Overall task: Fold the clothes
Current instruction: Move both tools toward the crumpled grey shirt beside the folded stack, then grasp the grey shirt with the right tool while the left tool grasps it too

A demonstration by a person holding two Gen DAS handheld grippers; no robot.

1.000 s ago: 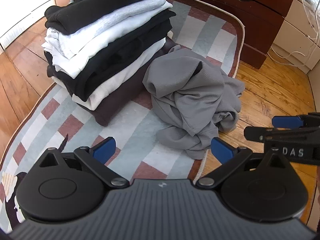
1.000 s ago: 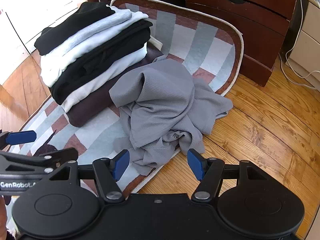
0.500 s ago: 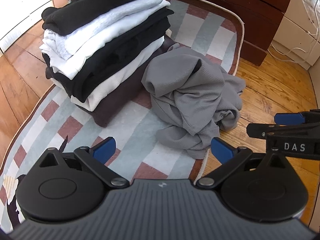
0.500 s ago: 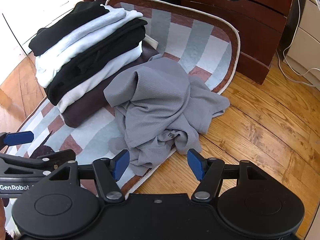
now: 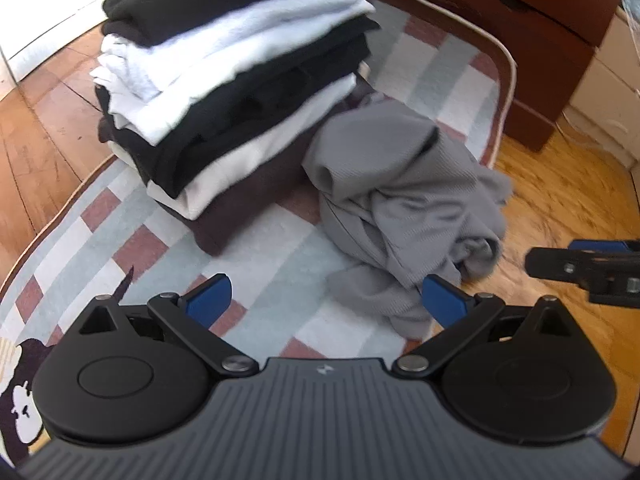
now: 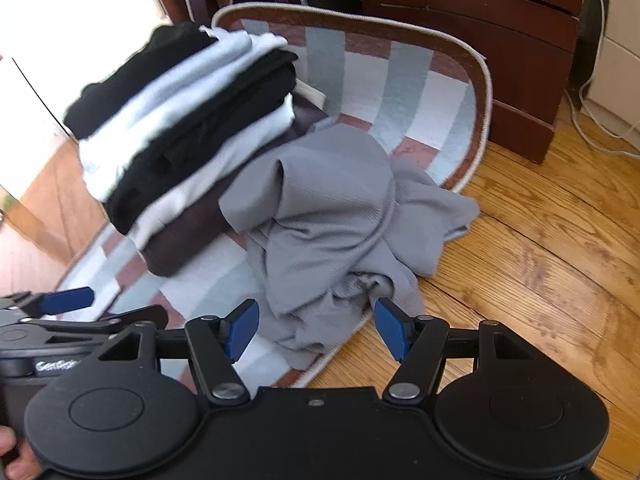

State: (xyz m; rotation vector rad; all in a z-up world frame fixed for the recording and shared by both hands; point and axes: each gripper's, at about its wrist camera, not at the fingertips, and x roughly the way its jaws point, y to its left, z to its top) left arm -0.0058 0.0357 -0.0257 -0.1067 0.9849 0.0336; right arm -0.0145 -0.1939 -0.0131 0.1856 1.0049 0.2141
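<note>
Jaws of both grippers gape near, seemingly clear of, grey garment [image 6: 332,216].

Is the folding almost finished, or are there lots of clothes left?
Nearly finished. A tall stack of folded clothes already sits on the striped rug. Nothing is in hand: the left gripper and right gripper are both open and empty. One crumpled grey garment beside the stack is left to fold.

Clothes on the rug, ahead of both tools.
The crumpled garment [image 5: 404,208] lies just ahead of the left gripper [image 5: 326,302] on the rug [image 5: 280,264], touching the folded stack [image 5: 232,80] to its left; dresser [image 6: 472,20] behind.
</note>
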